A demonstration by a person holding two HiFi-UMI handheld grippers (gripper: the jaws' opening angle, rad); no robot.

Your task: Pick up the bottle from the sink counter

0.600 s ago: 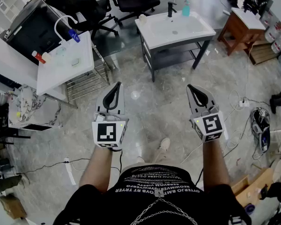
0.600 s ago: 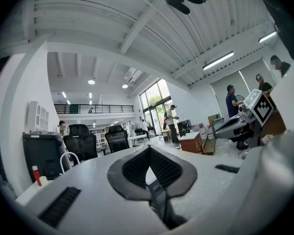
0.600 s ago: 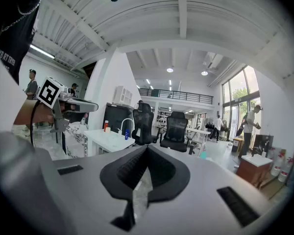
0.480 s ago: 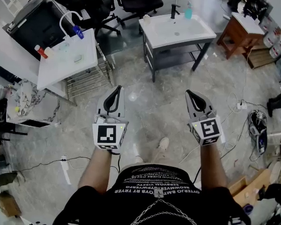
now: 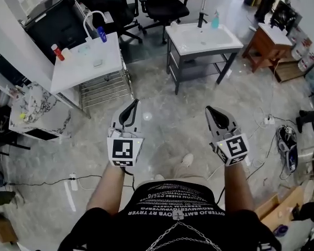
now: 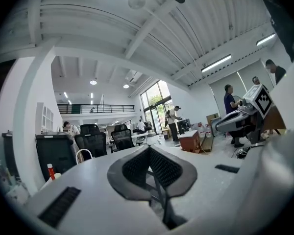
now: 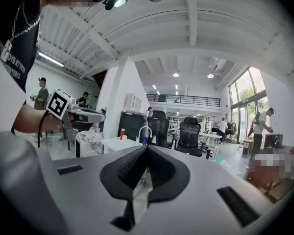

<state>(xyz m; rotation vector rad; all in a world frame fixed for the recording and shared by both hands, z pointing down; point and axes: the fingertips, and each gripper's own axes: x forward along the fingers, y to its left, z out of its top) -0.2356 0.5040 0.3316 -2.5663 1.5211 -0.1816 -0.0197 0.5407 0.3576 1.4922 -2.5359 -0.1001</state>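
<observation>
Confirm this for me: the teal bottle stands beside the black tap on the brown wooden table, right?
No. The teal bottle does stand beside the black tap, but on the white sink counter, not on the brown wooden table. The head view shows this.

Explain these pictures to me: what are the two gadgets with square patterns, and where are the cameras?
No robot here: a person holds a left gripper and a right gripper, one per hand; the patterned cubes are part of them. One picture comes from a camera on the person's head, looking down. The other two come from cameras riding on each gripper, looking along its jaws. Both grippers are shut and empty. The teal bottle stands far ahead on the sink counter.
</observation>
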